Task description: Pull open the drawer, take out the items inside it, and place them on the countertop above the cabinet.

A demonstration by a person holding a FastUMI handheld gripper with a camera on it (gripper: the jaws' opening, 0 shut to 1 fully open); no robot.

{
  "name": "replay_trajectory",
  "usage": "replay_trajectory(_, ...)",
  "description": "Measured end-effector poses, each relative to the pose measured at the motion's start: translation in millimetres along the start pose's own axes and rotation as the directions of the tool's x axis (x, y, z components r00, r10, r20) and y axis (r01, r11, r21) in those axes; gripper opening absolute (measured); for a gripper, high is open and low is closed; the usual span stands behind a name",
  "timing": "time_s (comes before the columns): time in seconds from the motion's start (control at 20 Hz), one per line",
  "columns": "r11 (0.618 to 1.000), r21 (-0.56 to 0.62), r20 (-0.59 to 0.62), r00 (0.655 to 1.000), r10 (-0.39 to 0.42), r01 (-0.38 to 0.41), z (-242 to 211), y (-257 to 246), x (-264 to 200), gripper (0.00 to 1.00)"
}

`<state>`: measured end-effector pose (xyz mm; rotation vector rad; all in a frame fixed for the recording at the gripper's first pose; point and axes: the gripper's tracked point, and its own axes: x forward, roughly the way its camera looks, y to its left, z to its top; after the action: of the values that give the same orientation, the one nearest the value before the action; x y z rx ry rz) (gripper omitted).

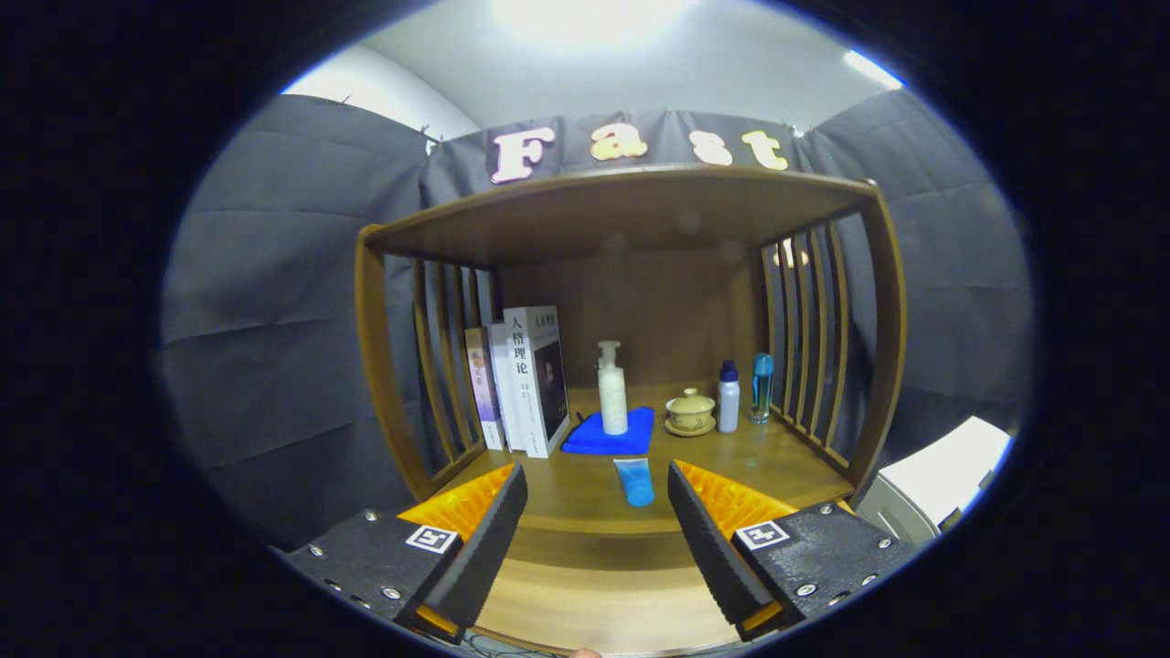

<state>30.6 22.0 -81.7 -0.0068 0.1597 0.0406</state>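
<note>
Wide apart sit the gripper's (596,512) two fingers, nothing between them, poised over the wooden countertop's (585,498) front edge. Just ahead, in the gap, a blue tube (634,482) lies flat on the countertop. Beyond it, a white pump bottle (611,389) stands on a folded blue cloth (611,432). Books (523,379) lean at the left slats, one spine bearing Chinese characters. To the right: a lidded tea cup (690,411), a white bottle (728,397), and a teal bottle (762,387).
</note>
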Motion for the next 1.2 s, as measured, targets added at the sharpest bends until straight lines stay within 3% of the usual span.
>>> replay_trajectory(0.55,0.997,-0.076,0.157,0.988,0.008,0.004,-46.3,34.1,-95.8,0.95)
replay_trajectory(0.85,1.0,-0.016,0.117,0.993,-0.001,0.003,-109.9,37.2,-125.5,0.95)
replay_trajectory(1.2,0.997,-0.053,0.038,0.998,-0.052,0.054,-153.8,16.9,-128.5,0.95)
